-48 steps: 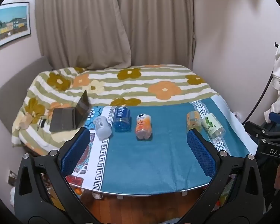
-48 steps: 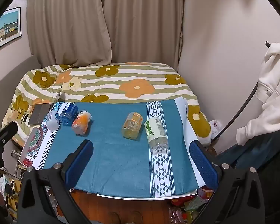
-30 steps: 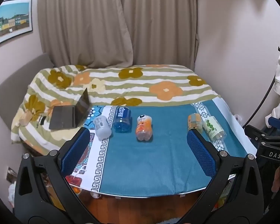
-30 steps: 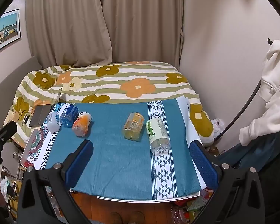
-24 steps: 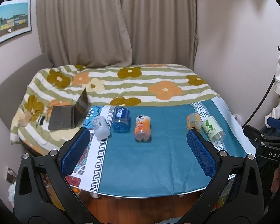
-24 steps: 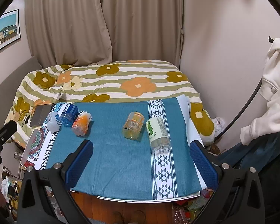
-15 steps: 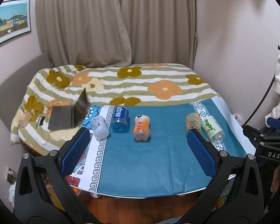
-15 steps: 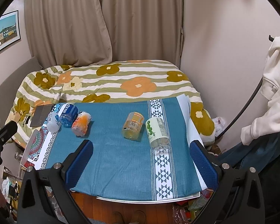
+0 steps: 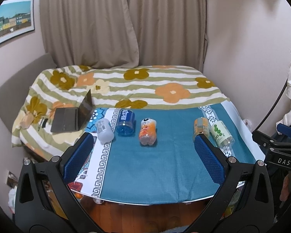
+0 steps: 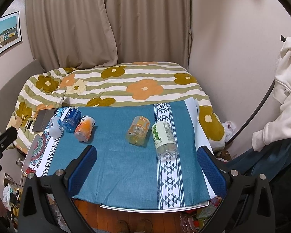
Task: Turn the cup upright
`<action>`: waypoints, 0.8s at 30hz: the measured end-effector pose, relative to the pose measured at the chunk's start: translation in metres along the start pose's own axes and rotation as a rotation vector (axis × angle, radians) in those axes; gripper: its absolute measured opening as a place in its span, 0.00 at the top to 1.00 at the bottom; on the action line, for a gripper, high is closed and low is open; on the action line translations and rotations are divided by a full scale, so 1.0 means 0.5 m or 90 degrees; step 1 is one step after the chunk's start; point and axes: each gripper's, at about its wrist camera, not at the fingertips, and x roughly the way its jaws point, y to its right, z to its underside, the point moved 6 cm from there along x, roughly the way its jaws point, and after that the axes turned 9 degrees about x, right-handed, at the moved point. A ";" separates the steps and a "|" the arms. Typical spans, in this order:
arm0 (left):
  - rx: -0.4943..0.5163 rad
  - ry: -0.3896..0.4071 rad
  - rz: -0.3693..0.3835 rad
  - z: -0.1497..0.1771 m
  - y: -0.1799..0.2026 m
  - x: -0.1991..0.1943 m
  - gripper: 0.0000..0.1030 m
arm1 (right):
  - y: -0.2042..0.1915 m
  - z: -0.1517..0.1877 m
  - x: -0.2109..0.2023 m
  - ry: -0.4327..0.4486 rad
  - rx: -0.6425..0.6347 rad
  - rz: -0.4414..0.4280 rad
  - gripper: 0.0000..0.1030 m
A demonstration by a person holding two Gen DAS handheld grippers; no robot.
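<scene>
Several bottles lie on their sides on the blue cloth of a low table (image 9: 164, 174). From the left: a white one (image 9: 104, 130), a blue one (image 9: 126, 123), an orange one (image 9: 147, 132), a yellow-orange one (image 9: 200, 126) and a green-dotted white one (image 9: 221, 133). In the right wrist view they are the white (image 10: 55, 126), blue (image 10: 71, 119), orange (image 10: 84, 128), yellow-orange (image 10: 138, 130) and green-dotted (image 10: 164, 136) ones. My left gripper (image 9: 143, 155) is open and empty, above the table's near edge. My right gripper (image 10: 146, 167) is open and empty, short of the bottles.
A bed with a flowered striped blanket (image 9: 145, 85) lies behind the table. An open laptop (image 9: 73, 114) sits on it at the left. Curtains hang at the back. A white garment (image 10: 283, 89) hangs at the right. The table's near edge (image 10: 145, 209) drops to a wooden floor.
Both views have shifted only slightly; the bottles lie where they were. Both grippers stay open and empty.
</scene>
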 end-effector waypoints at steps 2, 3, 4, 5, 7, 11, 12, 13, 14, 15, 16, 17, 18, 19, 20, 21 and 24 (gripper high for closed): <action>-0.003 0.000 -0.001 0.000 -0.001 0.000 0.00 | 0.000 0.001 0.000 0.000 -0.001 -0.001 0.00; -0.005 0.000 -0.001 0.000 -0.002 0.000 0.00 | -0.001 0.001 -0.001 0.000 -0.001 -0.001 0.00; -0.006 -0.001 -0.001 0.000 -0.003 -0.001 0.00 | 0.002 0.000 0.000 0.000 0.000 -0.001 0.00; -0.007 -0.001 -0.001 0.001 -0.003 0.000 0.00 | 0.001 0.000 0.000 0.000 0.001 -0.001 0.00; -0.007 -0.002 -0.001 0.001 -0.001 -0.001 0.00 | 0.002 0.000 0.003 -0.001 0.001 -0.001 0.00; -0.007 -0.002 -0.001 0.002 0.001 -0.002 0.00 | 0.002 0.000 0.002 -0.002 0.001 -0.001 0.00; -0.007 -0.002 -0.001 0.002 0.001 -0.002 0.00 | 0.002 0.000 0.002 -0.002 0.002 -0.001 0.00; -0.007 -0.002 -0.002 0.002 0.001 -0.002 0.00 | 0.003 -0.002 0.003 -0.002 0.002 -0.002 0.00; -0.007 -0.002 -0.002 0.003 0.001 -0.003 0.00 | 0.002 -0.001 0.002 -0.002 0.002 -0.002 0.00; -0.007 -0.002 -0.001 0.002 0.001 -0.002 0.00 | 0.001 0.000 0.002 -0.002 0.002 -0.002 0.00; -0.007 -0.002 -0.002 0.002 0.002 -0.002 0.00 | 0.004 -0.002 0.003 -0.002 0.002 -0.002 0.00; -0.006 -0.003 -0.003 0.004 0.002 -0.002 0.00 | 0.004 -0.003 0.003 -0.002 0.002 -0.002 0.00; -0.005 -0.003 -0.004 0.006 0.002 -0.003 0.00 | 0.003 -0.003 0.003 -0.003 0.003 -0.002 0.00; -0.004 -0.003 -0.005 0.007 0.002 -0.003 0.00 | 0.002 -0.001 0.003 -0.004 0.004 -0.003 0.00; -0.004 -0.003 -0.006 0.008 0.002 -0.002 0.00 | 0.001 0.001 0.003 -0.004 0.004 -0.003 0.00; -0.003 -0.004 -0.006 0.008 0.003 -0.003 0.00 | 0.001 0.003 0.002 -0.004 0.005 -0.003 0.00; -0.003 -0.004 -0.006 0.008 0.002 -0.003 0.00 | 0.003 0.002 0.003 -0.003 0.004 -0.003 0.00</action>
